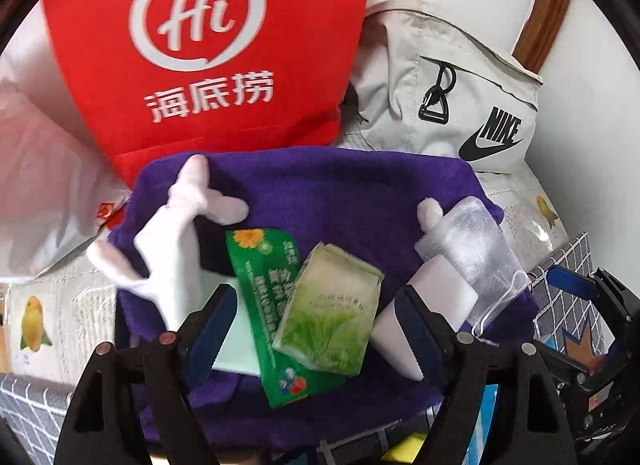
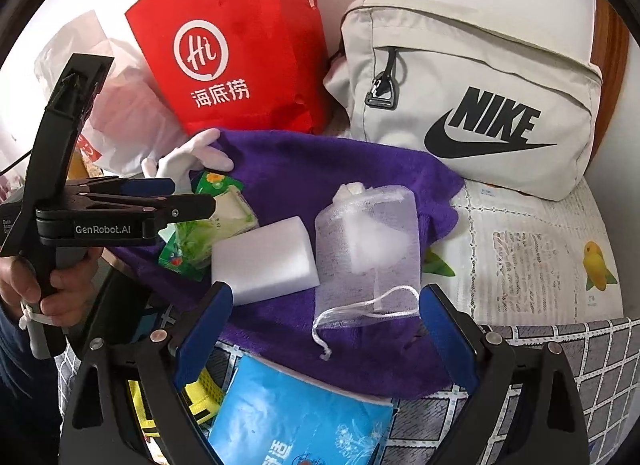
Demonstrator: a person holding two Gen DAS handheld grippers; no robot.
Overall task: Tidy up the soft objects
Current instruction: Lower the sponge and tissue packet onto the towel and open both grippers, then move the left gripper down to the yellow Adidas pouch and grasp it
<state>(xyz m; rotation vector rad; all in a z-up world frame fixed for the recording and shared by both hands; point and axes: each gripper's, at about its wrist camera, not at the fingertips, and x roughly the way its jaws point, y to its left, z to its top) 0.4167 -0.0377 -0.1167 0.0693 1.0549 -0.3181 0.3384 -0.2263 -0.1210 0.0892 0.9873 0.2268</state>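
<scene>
A purple towel (image 1: 340,193) (image 2: 320,169) lies spread out with soft items on it. A white glove (image 1: 172,233) (image 2: 188,161) rests at its left, with a green packet (image 1: 260,265) and a pale green tissue pack (image 1: 332,313) (image 2: 216,221) beside it. Further right are a white sponge block (image 1: 432,293) (image 2: 264,261) and a mesh pouch (image 1: 476,241) (image 2: 368,249). My left gripper (image 1: 316,317) (image 2: 188,193) is open above the packet and tissue pack, its pads clear of them. My right gripper (image 2: 328,305) is open too, with the pouch's lower end and drawstring between its fingers, untouched.
A red paper bag (image 1: 216,45) (image 2: 232,57) and a grey Nike bag (image 1: 448,93) (image 2: 480,105) stand behind the towel against the wall. A white plastic bag (image 1: 40,185) sits at left. A blue packet (image 2: 300,417) lies near the front edge. A hand (image 2: 68,289) grips the left tool.
</scene>
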